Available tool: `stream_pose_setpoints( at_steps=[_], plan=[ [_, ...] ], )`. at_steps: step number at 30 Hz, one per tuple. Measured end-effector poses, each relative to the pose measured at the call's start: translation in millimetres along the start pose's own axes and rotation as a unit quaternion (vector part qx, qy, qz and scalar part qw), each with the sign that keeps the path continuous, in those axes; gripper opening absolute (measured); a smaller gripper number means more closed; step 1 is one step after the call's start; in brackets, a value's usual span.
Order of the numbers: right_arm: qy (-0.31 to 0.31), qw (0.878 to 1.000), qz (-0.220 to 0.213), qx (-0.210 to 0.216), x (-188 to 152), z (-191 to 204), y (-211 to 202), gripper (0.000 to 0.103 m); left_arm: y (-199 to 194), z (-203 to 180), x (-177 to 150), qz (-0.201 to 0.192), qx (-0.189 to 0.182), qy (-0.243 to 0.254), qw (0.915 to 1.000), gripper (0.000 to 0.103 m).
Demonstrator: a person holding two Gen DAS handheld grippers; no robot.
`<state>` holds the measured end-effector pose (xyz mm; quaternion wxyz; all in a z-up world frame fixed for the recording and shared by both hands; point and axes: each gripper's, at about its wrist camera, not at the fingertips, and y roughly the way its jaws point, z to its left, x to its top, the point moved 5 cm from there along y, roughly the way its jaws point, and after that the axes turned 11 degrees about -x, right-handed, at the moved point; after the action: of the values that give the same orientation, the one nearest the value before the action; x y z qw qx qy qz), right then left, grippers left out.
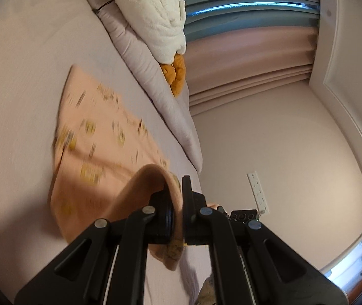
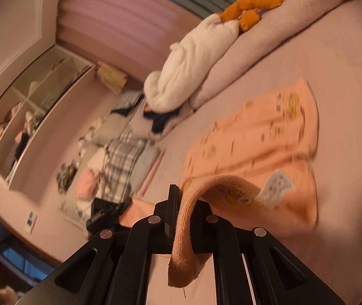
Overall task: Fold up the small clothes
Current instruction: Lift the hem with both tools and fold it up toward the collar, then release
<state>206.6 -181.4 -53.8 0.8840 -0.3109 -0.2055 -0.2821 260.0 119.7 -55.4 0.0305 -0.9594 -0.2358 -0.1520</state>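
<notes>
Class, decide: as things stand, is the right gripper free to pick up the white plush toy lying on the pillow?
Probably not: the right gripper is shut on the peach printed garment, so the white plush toy stays out of its grasp.

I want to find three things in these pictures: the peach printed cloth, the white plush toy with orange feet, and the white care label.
Peach printed cloth (image 1: 99, 127): left wrist view, flat middle part.
White plush toy with orange feet (image 2: 193, 66): right wrist view, white body.
White care label (image 2: 277, 181): right wrist view, label centre.
</notes>
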Motion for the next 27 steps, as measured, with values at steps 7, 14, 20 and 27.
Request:
stream_pose_setpoints(
  at_steps=[7,14,20,27],
  plan=[
    [0.044,0.998,0.003,-0.043,60,-33,54,0.009,43,38,62,-0.017,0.045,-0.015,0.9987,0.003],
    [0.114,0.985,0.05,-0.12,80,-95,104,0.01,68,113,80,0.023,0.127,-0.09,0.9875,0.003],
    [0.162,0.977,0.109,-0.084,76,-99,114,0.019,73,123,91,0.019,0.095,-0.164,0.9817,0.007],
    [0.351,0.935,0.046,-0.017,108,-139,116,0.056,44,158,120,-0.156,0.037,-0.32,0.9338,0.065]
  ],
)
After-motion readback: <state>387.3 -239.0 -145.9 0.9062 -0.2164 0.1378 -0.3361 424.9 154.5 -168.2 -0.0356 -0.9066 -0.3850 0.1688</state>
